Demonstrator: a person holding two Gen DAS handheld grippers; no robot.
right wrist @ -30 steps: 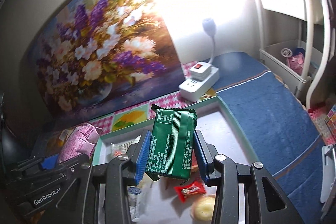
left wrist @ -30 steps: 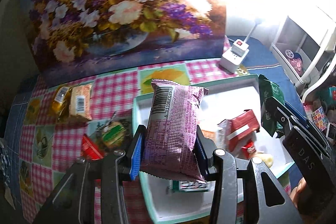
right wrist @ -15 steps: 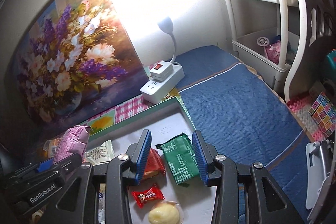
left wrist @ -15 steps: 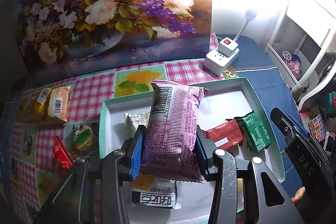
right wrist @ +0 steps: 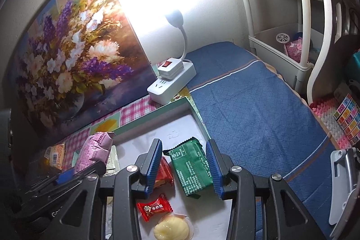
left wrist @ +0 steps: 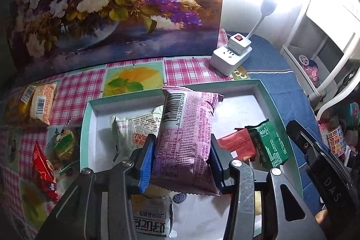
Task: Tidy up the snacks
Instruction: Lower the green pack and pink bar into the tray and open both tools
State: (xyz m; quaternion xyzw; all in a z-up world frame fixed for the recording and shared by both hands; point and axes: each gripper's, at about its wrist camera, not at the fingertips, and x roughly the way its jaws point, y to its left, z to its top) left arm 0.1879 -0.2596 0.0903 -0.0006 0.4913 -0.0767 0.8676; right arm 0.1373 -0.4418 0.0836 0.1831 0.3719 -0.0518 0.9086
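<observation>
My left gripper (left wrist: 182, 141) is shut on a pink snack packet (left wrist: 184, 145), held upright over the teal-rimmed white tray (left wrist: 126, 102). In the right wrist view the same pink packet (right wrist: 94, 150) shows at the left above the tray (right wrist: 157, 114). My right gripper (right wrist: 183, 145) stands open over a green packet (right wrist: 191, 168) that lies flat on the tray floor, with the pads clear of it. From the left wrist the green packet (left wrist: 270, 145) lies beside a red packet (left wrist: 238, 145).
The tray also holds white packets (left wrist: 135, 129), a small red candy (right wrist: 155, 207) and a yellow pastry (right wrist: 172, 228). Orange packets (left wrist: 41, 102) and a red packet (left wrist: 42, 172) lie on the checked cloth at left. A power strip (left wrist: 230, 55), flower painting (left wrist: 112, 3) and white shelf (left wrist: 326, 37) stand behind.
The right gripper opened and let go of the green packet, which now lies in the tray. The left gripper carried the pink packet further over the tray and lower.
</observation>
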